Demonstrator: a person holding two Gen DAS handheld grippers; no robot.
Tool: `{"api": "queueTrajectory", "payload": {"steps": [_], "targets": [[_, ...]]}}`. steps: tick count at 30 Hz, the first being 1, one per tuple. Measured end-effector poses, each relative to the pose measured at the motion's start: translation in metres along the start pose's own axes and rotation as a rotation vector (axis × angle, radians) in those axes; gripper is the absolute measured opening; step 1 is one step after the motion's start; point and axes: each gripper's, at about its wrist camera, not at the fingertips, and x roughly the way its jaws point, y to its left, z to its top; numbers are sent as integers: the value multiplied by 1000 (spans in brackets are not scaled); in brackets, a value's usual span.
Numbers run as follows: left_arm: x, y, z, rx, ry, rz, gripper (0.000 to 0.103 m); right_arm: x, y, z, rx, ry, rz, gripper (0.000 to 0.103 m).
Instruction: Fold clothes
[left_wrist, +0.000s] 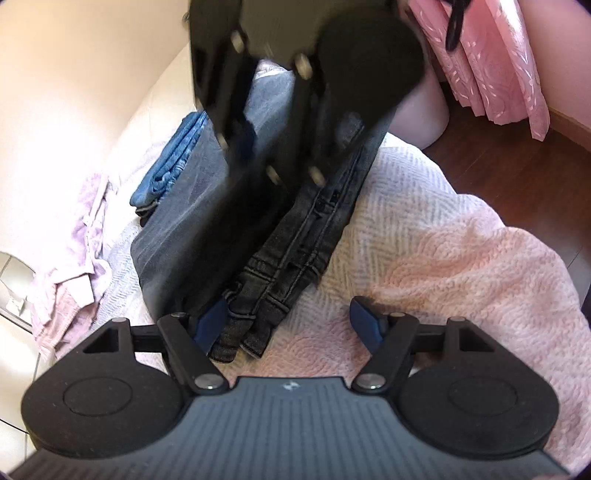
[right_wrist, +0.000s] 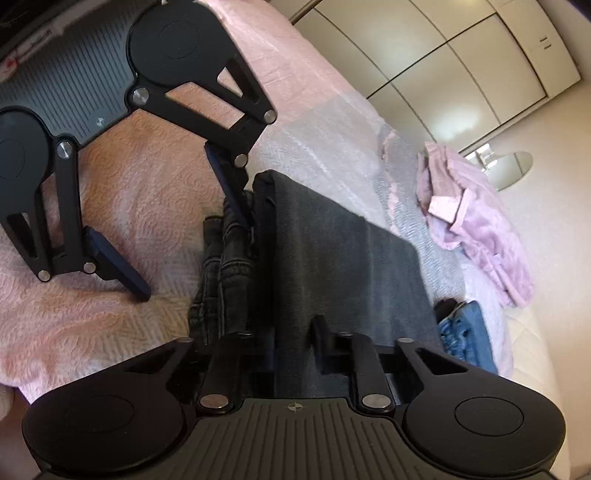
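Dark grey jeans (left_wrist: 295, 240) (right_wrist: 332, 240) lie folded lengthwise on the pink bedspread (left_wrist: 443, 258) (right_wrist: 129, 184). My right gripper (right_wrist: 291, 332) is shut on a grey fold of them, which runs away from its fingers. In the left wrist view it shows only as a blurred black shape (left_wrist: 258, 192) over the jeans. My left gripper (left_wrist: 288, 321) (right_wrist: 195, 258) stands open at the waistband end. Its left pad (left_wrist: 212, 321) touches the denim edge, while the right pad (left_wrist: 364, 321) rests apart over the bedspread.
Folded blue jeans (left_wrist: 173, 162) (right_wrist: 465, 332) and a crumpled lilac shirt (left_wrist: 81, 236) (right_wrist: 476, 221) lie farther along the bed. A pink curtain (left_wrist: 491, 62) hangs over a wooden floor (left_wrist: 517, 162). A white wardrobe (right_wrist: 443, 55) stands beyond the bed.
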Motion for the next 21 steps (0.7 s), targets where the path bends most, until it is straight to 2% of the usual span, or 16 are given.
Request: {"api": "queueTrajectory", "payload": {"steps": [3, 5, 8, 11, 16, 19, 21], "targets": [[-3, -2, -3, 5, -17, 8, 69, -19, -4, -4, 29, -27, -33, 12], [-7, -7, -4, 26, -31, 22, 67, -25, 2, -8, 22, -32, -22, 12], [-19, -13, -7, 50, -36, 47, 65, -18, 13, -11, 1, -16, -5, 12], [-32, -17, -10, 68, -45, 68, 66, -12, 14, -5, 39, -13, -7, 12], [-46, -16, -10, 101, -98, 140, 76, -8, 14, -4, 68, -5, 0, 12], [-42, -12, -4, 123, -102, 157, 78, -26, 11, -11, 117, -44, -15, 14], [-37, -4, -2, 121, -104, 151, 78, -44, 15, -20, 156, -59, -38, 22]]}}
